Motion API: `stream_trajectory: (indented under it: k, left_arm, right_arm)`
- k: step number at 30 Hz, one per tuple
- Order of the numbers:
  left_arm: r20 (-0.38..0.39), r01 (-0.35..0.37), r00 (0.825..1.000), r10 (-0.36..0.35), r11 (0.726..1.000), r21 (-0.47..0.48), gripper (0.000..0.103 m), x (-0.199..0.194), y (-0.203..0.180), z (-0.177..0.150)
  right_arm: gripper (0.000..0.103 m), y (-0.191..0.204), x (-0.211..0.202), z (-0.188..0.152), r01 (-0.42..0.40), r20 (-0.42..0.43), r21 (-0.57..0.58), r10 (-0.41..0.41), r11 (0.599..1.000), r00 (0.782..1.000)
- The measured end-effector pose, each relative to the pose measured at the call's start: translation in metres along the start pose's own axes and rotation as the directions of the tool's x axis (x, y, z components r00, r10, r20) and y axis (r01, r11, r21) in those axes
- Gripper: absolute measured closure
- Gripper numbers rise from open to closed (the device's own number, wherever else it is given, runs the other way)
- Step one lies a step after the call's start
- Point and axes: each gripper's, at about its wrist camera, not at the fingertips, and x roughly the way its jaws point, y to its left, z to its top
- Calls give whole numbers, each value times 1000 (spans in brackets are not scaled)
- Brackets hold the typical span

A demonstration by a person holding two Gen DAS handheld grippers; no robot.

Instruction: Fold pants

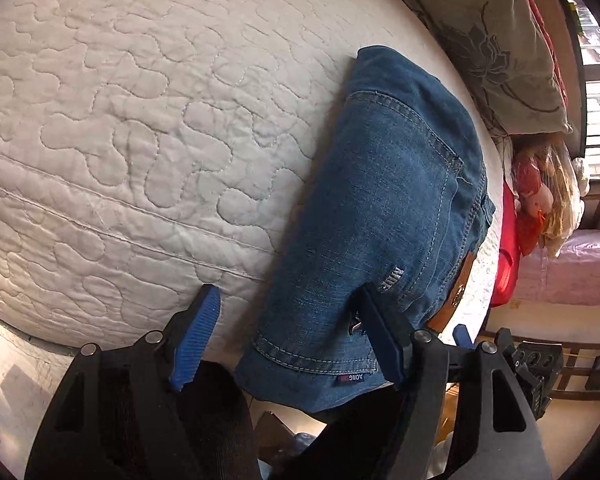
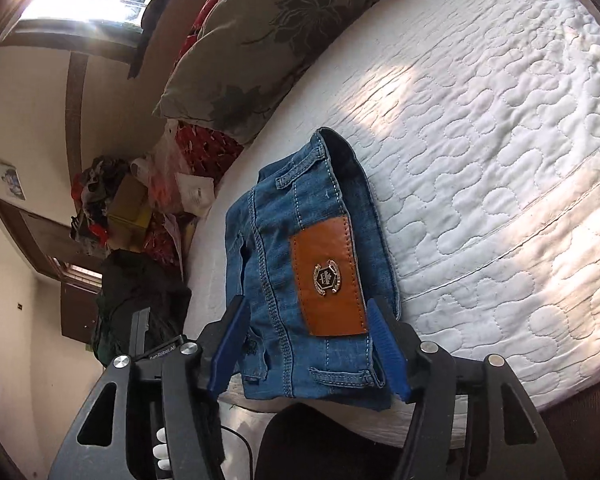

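The blue denim pants (image 1: 384, 216) lie folded into a compact bundle on the white quilted mattress (image 1: 120, 120), near its edge. In the right wrist view the bundle (image 2: 308, 264) shows its waistband with a tan leather patch (image 2: 328, 276). My left gripper (image 1: 290, 300) is open, its right finger resting over the bundle's near end and its left finger over bare mattress. My right gripper (image 2: 306, 318) is open, its fingers straddling the waistband end without closing on it.
A grey floral pillow (image 1: 496, 40) lies beyond the pants, also seen in the right wrist view (image 2: 268, 40). Bags, a box and clothes (image 2: 140, 200) are piled beside the bed. The mattress edge (image 2: 340, 416) runs just below the bundle.
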Motion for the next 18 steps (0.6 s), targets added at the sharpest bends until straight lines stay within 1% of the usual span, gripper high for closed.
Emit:
stream_trajectory:
  k: [1,2,3,4,5,6,7,8,9,10,12,13,14,16,18]
  left_arm:
    - [-1,-6,1000,6,1000,1,30,1,-1,0]
    - [0,-15,1000,15,1000,6,30,1,-2,0]
    - [3,-24,1000,24,1000,15,30,1,-4,0]
    - [14,-40,999,40,999,27,30,0,-6,-1]
    - [33,-68,997,67,997,43,28,0,-8,-2]
    - [46,-97,994,94,993,67,28,2,-13,-4]
    - [60,-122,991,117,989,90,28,4,-17,-6]
    - [76,-145,988,138,984,102,28,5,-20,-8]
    - [92,-160,984,150,981,113,28,3,-24,-9]
    - [103,-161,984,148,978,130,29,-1,-28,-10]
    - [125,-121,987,100,978,172,30,-13,-38,-11]
    - [144,-108,986,81,975,192,30,-20,-43,-10]
    - [160,-99,985,65,972,213,30,-26,-49,-6]
    - [169,-102,984,62,965,241,29,-28,-58,7]
    - [157,-117,984,80,963,244,29,-19,-63,22]
  right_arm:
    - [30,5,9,-3,64,-29,-50,-65,997,997]
    - [33,9,19,-5,130,-48,-103,-136,986,990]
    - [39,13,29,-8,194,-61,-159,-206,968,977]
    - [62,13,36,-11,229,-71,-203,-247,952,966]
    - [70,9,42,-14,255,-82,-251,-283,934,956]
    - [72,0,46,-16,245,-95,-276,-280,929,955]
    - [74,-8,45,-16,222,-107,-259,-256,940,961]
    - [75,-13,43,-14,202,-120,-228,-234,953,965]
    - [74,-14,41,-11,193,-141,-206,-224,959,964]
    - [69,-11,38,-8,180,-148,-194,-211,964,966]
    - [68,-9,25,1,133,-123,-155,-153,979,981]
    - [64,-11,19,7,99,-108,-124,-112,987,988]
    - [55,-14,16,14,76,-95,-93,-85,993,992]
    - [48,-18,15,27,64,-68,-56,-67,996,995]
    - [47,-18,22,38,50,-59,-54,-53,997,997]
